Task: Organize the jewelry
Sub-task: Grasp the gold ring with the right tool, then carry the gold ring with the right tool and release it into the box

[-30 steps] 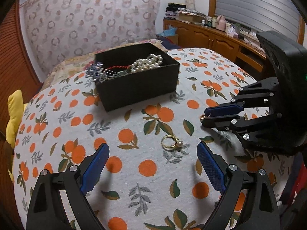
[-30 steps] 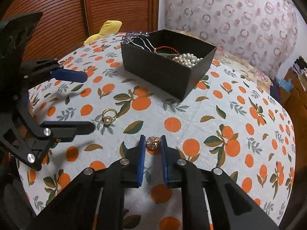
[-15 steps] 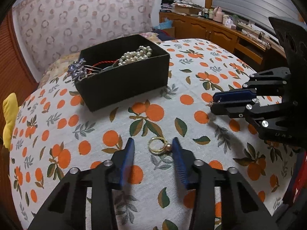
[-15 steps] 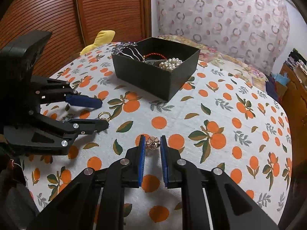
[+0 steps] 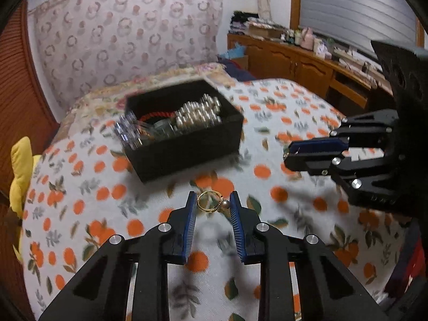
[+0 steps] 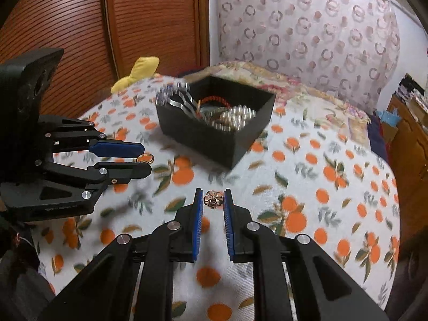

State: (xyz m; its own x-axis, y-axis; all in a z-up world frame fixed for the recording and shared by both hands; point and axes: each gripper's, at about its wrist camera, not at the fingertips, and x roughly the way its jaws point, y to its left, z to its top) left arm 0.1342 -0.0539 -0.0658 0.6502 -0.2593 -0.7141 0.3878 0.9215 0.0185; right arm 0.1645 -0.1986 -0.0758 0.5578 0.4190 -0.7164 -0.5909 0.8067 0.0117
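My left gripper (image 5: 212, 203) is shut on a gold ring with a pearl (image 5: 211, 201) and holds it above the cloth; it also shows in the right wrist view (image 6: 145, 158). My right gripper (image 6: 212, 200) is shut on a small rose-gold flower piece (image 6: 213, 199) and is raised too; it shows at the right of the left wrist view (image 5: 287, 156). A black open box (image 5: 187, 149) ahead holds a pearl strand (image 5: 199, 113), a red cord (image 5: 155, 116) and a purple flower hairpin (image 5: 125, 131). The box also shows in the right wrist view (image 6: 211, 139).
A table with an orange-print cloth (image 5: 80, 214) carries the box. A yellow cushion (image 5: 20, 171) lies at its left edge. A patterned fabric panel (image 5: 120, 40) stands behind. A wooden cabinet with clutter (image 5: 307, 61) runs along the right. Slatted wooden doors (image 6: 67, 26) stand on the left.
My left gripper has closed on the gold ring and lifted it off the cloth. My right gripper has risen with the flower piece. Both have moved toward the box.
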